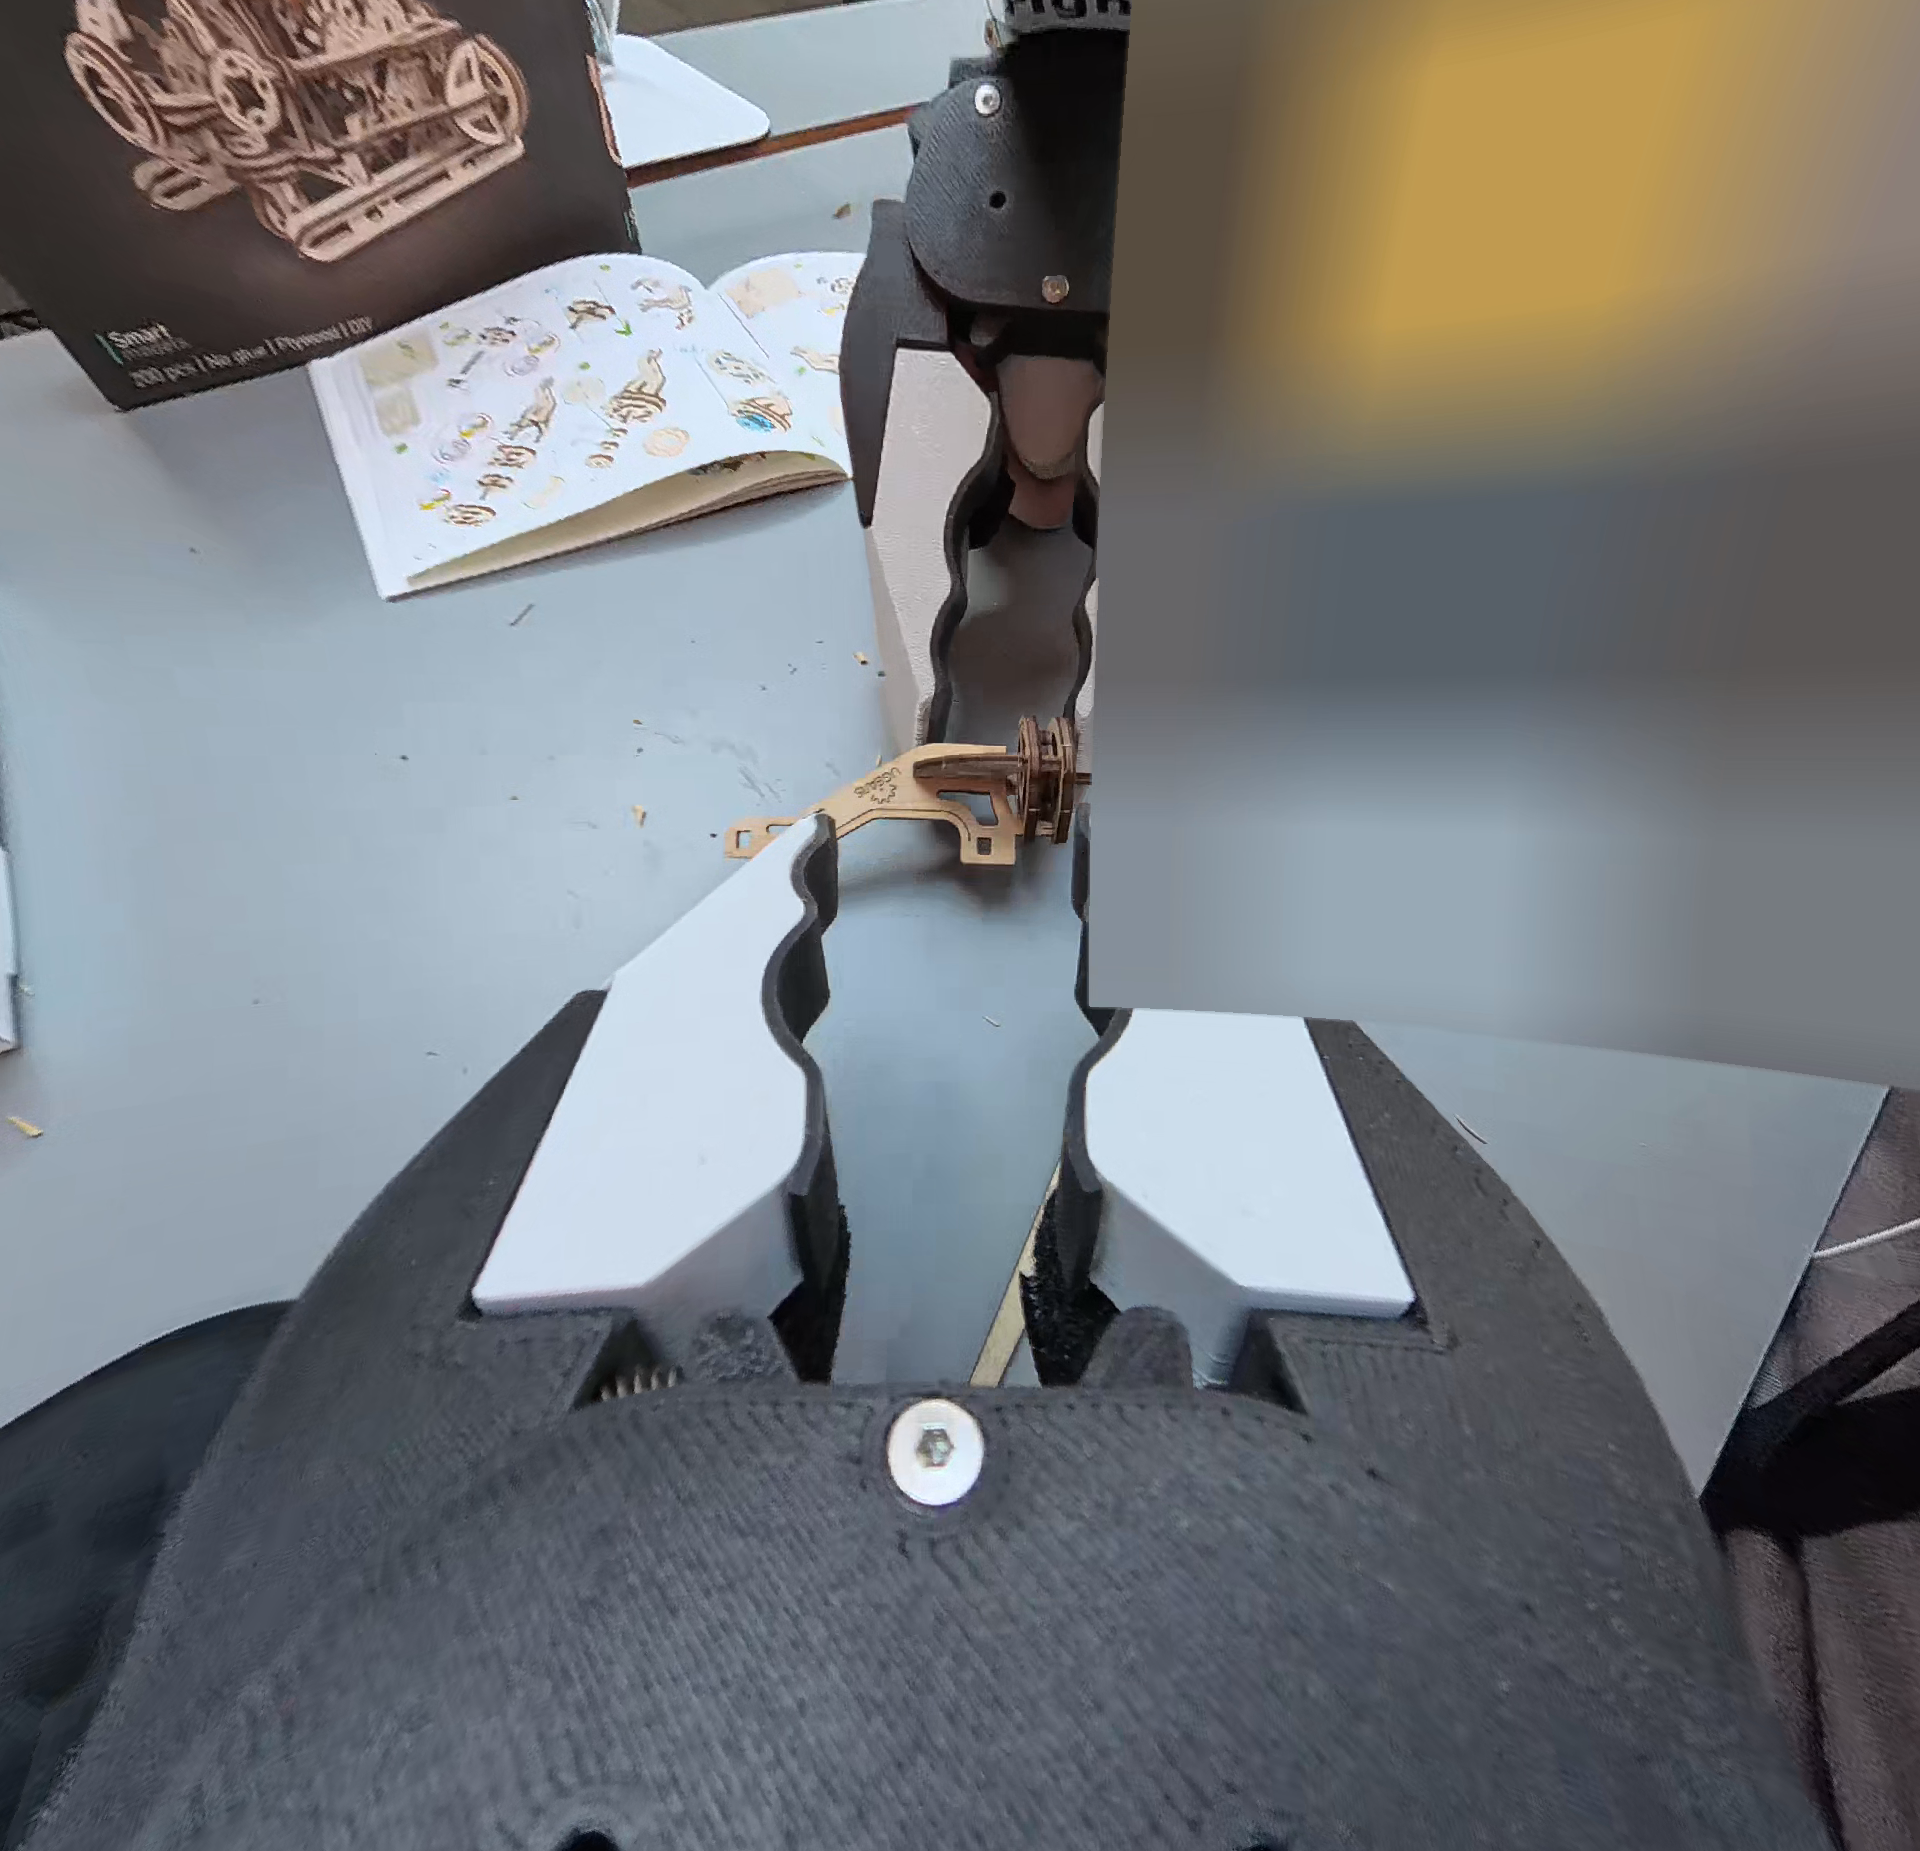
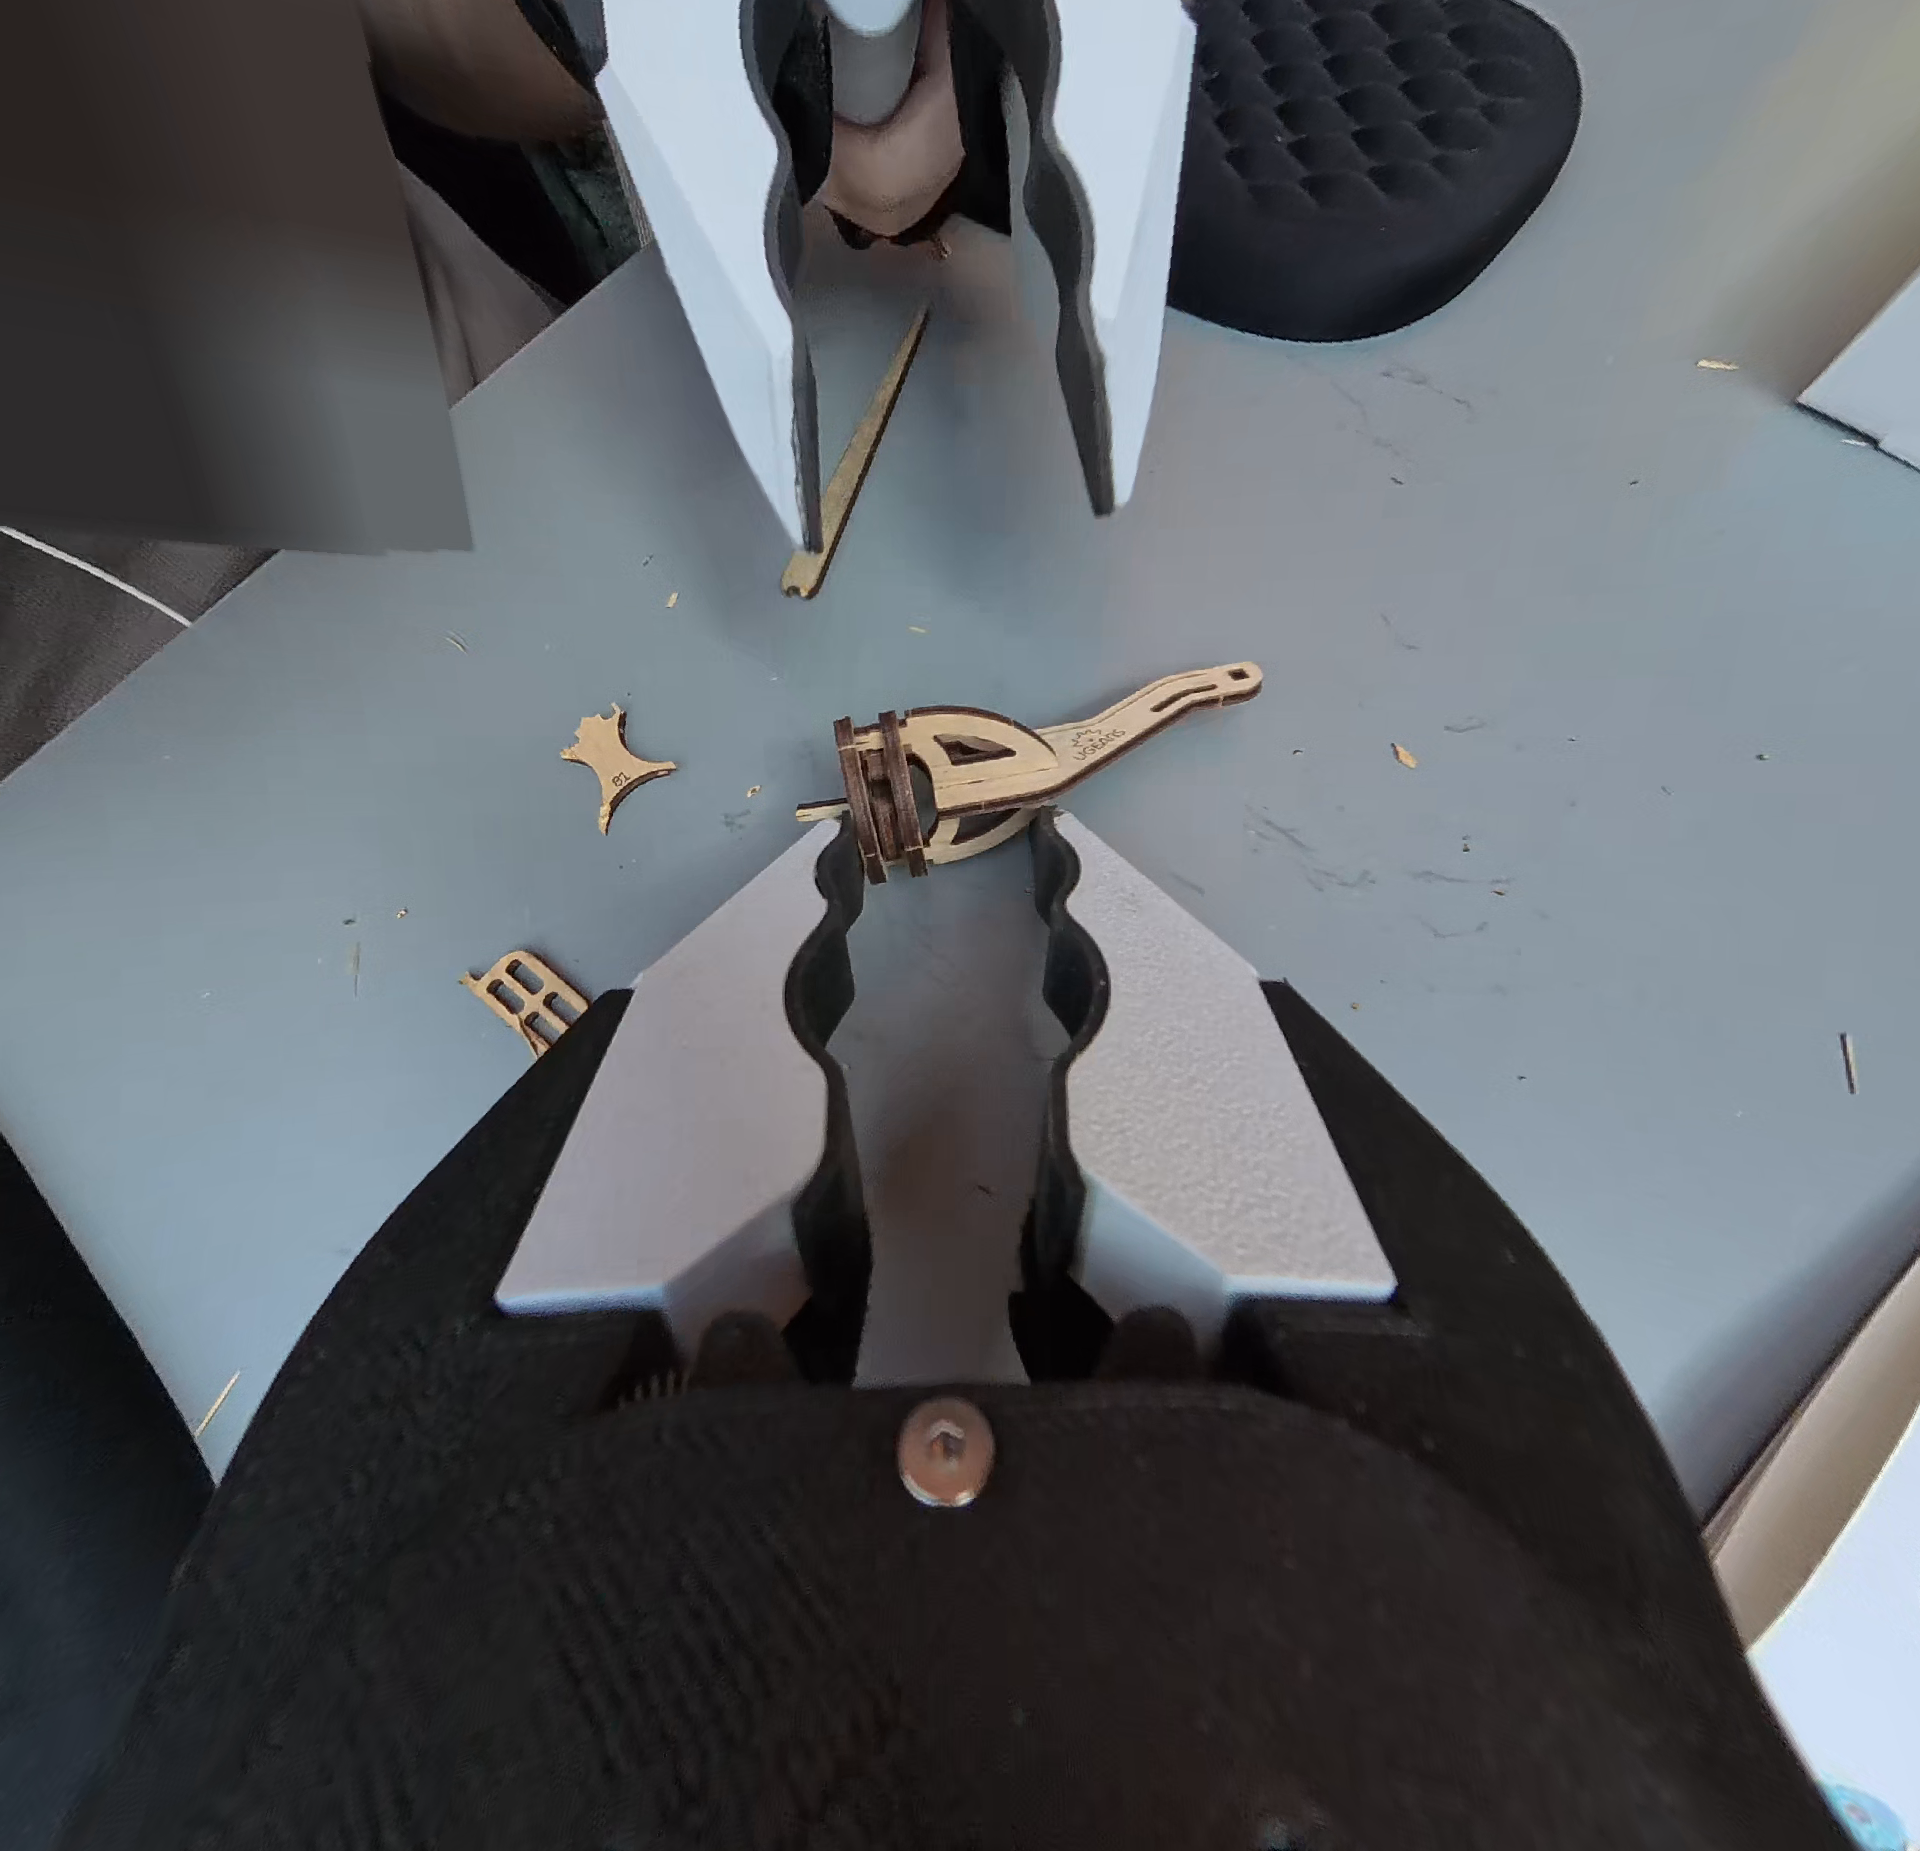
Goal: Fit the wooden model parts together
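The wooden assembly (image 2: 987, 773) lies on the grey table (image 2: 1455, 970), between the two grippers: a flat arm with a slotted, pointed end, joined to a small stack of dark-edged discs on a thin pin. In the right wrist view the right gripper (image 2: 940, 840) has its jaws spread apart, with the disc end just inside the tips and touching neither pad as far as can be seen; whether the tips rest on the table is hard to tell. The left gripper (image 2: 951, 523) faces it from across the table, jaws also apart, and a thin wooden strip (image 2: 857, 471) lies between and under them, its upper end hidden in shadow. In the left wrist view the left gripper (image 1: 951, 845) shows only one tip clearly, since a blurred patch covers the other and most of that side. The assembly (image 1: 935, 799) sits just beyond that tip, its pointed end passing behind it. A loose offcut (image 2: 613, 762) and a ladder-like piece (image 2: 525, 996), partly hidden by the right gripper's body, lie aside. A booklet (image 1: 582, 409) and a box (image 1: 281, 139), cut off by the frame, sit farther back.
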A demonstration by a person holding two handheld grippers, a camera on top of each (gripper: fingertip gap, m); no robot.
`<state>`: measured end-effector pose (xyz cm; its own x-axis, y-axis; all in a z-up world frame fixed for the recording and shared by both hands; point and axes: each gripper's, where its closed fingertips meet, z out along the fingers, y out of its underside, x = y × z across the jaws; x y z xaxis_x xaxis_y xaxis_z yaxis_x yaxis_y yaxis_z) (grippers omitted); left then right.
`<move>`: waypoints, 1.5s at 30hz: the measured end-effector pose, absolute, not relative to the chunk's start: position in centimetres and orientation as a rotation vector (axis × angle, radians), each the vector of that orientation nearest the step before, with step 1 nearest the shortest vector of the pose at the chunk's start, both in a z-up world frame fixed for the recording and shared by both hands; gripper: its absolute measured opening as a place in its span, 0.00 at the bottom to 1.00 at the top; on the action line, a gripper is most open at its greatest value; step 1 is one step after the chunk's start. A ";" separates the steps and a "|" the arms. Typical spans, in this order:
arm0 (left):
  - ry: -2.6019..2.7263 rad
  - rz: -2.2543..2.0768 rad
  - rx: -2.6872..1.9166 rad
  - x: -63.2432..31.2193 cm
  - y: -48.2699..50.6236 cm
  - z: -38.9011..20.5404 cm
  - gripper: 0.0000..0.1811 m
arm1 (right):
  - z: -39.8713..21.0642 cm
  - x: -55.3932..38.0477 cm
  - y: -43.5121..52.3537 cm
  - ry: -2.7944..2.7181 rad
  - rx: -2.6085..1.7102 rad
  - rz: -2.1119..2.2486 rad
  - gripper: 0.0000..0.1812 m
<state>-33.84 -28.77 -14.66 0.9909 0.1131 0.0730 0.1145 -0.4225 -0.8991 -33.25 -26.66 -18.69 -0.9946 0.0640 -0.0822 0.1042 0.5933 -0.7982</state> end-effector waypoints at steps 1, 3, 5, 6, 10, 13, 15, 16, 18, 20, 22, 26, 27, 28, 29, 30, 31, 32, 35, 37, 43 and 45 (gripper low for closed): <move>-0.161 0.012 -1.999 -34.1 -29.2 -14.3 0.24 | -18.5 -33.4 -26.6 2.751 0.162 -1.408 0.18; -0.162 0.046 -1.978 -34.8 -29.9 -13.6 0.24 | -18.1 -33.7 -26.2 2.739 0.202 -1.441 0.18; -0.161 0.058 -1.951 -35.4 -30.5 -13.1 0.24 | -17.6 -34.1 -25.8 2.738 0.253 -1.469 0.18; -0.161 0.055 -1.939 -35.7 -30.7 -12.9 0.24 | -17.2 -34.3 -25.5 2.741 0.288 -1.485 0.18; -0.145 0.006 -1.900 -36.4 -31.1 -11.9 0.26 | -15.1 -34.7 -24.2 2.752 0.468 -1.582 0.18; -0.106 -0.014 -1.905 -36.9 -31.4 -11.4 0.27 | -14.0 -34.7 -22.9 2.767 0.643 -1.666 0.18; -0.070 -0.024 -1.929 -37.3 -31.4 -11.3 0.28 | -14.0 -34.6 -22.0 2.785 0.785 -1.686 0.18; -0.052 -0.030 -1.938 -37.4 -31.4 -11.3 0.28 | -13.9 -34.6 -21.5 2.788 0.859 -1.704 0.18; -0.025 -0.042 -1.948 -37.7 -31.3 -11.6 0.29 | -14.0 -34.5 -20.8 2.786 1.002 -1.735 0.18; -0.022 -0.069 -1.937 -37.9 -31.1 -12.0 0.29 | -14.2 -34.2 -20.3 2.797 1.103 -1.753 0.18; -0.034 -0.135 -1.921 -37.6 -30.9 -12.4 0.30 | -14.6 -34.1 -19.7 2.831 1.214 -1.743 0.18; -0.030 -0.178 -1.864 -37.6 -31.0 -11.4 0.28 | -15.5 -33.2 -19.6 2.881 1.289 -1.674 0.18; -0.030 -0.182 -1.850 -37.7 -31.1 -11.1 0.28 | -15.8 -33.1 -19.7 2.877 1.296 -1.663 0.18; -0.029 -0.186 -1.845 -37.7 -31.2 -11.0 0.28 | -16.0 -33.0 -19.8 2.873 1.305 -1.653 0.18; -0.030 -0.185 -1.846 -37.8 -31.3 -11.0 0.28 | -16.1 -32.9 -19.8 2.877 1.311 -1.644 0.18; -0.033 -0.185 -1.846 -37.9 -31.3 -11.1 0.28 | -16.2 -32.9 -19.7 2.889 1.314 -1.637 0.18; -0.034 -0.191 -1.843 -37.8 -31.4 -11.2 0.28 | -16.2 -33.0 -19.7 2.899 1.315 -1.636 0.18; -0.034 -0.192 -1.840 -37.8 -31.4 -11.2 0.28 | -16.1 -33.0 -19.7 2.900 1.315 -1.639 0.18; -0.038 -0.168 -1.835 -38.0 -31.4 -11.1 0.27 | -16.3 -33.0 -19.6 2.891 1.324 -1.642 0.18; -0.042 -0.164 -1.840 -38.0 -31.3 -11.3 0.27 | -16.4 -33.1 -19.4 2.892 1.326 -1.642 0.18; -0.058 -0.163 -1.832 -38.3 -31.4 -11.3 0.27 | -16.5 -33.1 -19.2 2.894 1.332 -1.652 0.18; -0.062 -0.169 -1.828 -38.3 -31.4 -11.3 0.27 | -16.5 -33.1 -19.1 2.895 1.333 -1.656 0.18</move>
